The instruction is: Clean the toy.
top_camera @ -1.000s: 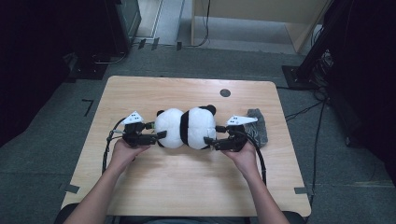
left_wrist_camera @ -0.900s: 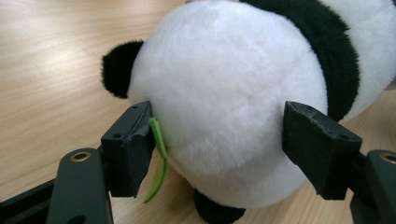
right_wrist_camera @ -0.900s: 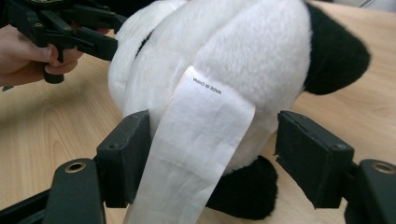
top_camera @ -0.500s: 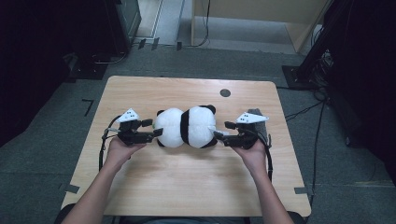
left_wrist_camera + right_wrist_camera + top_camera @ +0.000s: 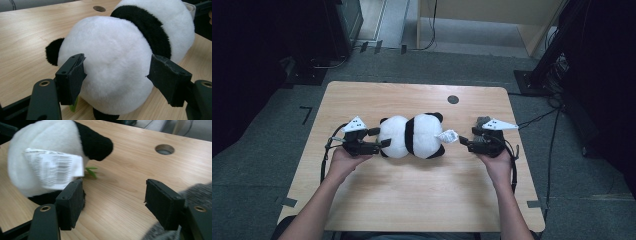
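Observation:
A black-and-white panda plush lies on its side in the middle of the wooden table. My left gripper is open at the plush's left end, and in the left gripper view its jaws straddle the round white head, one on each side. My right gripper is open a short way off the plush's right end, with only bare table between its jaws. A white printed label sticks out of the plush toward it. A small green leaf shows under the plush.
A grey fabric piece lies beside the right gripper, at the lower right of the right gripper view. A round cable hole sits in the table's far side. Dark equipment and cables stand on the floor around the table.
The right gripper has drawn back to the right, away from the plush, and the label now shows between them. The left gripper and the plush have barely moved.

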A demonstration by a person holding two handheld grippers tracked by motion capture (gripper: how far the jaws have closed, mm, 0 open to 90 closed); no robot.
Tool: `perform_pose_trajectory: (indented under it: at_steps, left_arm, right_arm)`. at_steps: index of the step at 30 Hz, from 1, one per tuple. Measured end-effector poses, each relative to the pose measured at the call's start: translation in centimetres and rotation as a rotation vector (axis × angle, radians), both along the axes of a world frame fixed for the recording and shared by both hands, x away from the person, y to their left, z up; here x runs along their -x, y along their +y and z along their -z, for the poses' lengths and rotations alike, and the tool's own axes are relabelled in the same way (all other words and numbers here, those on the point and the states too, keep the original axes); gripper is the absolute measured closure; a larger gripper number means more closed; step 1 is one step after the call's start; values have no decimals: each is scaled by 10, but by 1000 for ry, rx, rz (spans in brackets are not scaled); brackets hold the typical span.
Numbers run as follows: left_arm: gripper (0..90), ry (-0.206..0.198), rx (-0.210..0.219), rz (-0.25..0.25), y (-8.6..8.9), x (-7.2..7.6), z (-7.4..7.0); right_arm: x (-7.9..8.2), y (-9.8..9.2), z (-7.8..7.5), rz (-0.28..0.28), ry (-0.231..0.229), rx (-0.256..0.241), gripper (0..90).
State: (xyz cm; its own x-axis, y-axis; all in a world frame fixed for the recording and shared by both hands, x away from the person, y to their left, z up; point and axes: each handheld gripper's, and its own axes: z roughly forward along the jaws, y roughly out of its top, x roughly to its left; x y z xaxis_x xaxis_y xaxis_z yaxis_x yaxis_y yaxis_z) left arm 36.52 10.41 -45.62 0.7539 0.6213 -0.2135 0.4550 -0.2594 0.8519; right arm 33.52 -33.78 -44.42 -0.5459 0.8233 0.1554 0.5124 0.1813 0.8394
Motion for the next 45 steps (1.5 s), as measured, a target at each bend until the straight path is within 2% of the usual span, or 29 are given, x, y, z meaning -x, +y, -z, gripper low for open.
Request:
perform_pose_trajectory:
  at_steps: [5,14,18,24,28,31,35,39,45]
  left_arm:
    - [286,3,-28,-14,0,-5,5]
    - [285,12,-15,-15,-2,-8,9]
    - [284,14,-5,-23,-2,-9,11]
    - [285,12,-4,-23,-2,-10,11]
    - [285,10,-10,-27,-2,-11,11]
    - [290,7,-35,-33,1,-10,8]
    - [298,8,-16,-45,6,-11,8]
    - [297,23,-10,-40,3,-14,14]
    - [233,-5,-10,-45,1,-18,20]
  right_arm:
    - [-4,-18,5,60,12,14,314]
    - [-11,-48,12,157,29,61,314]
    - [-13,-60,14,192,28,57,314]
    - [-24,-73,26,235,65,44,322]
    - [-31,-78,36,252,96,34,360]
    - [-35,-79,44,253,117,48,407]
    - [-40,-80,53,243,144,53,461]
    - [-42,-78,56,241,166,62,534]
    - [-43,-75,58,248,177,48,594]
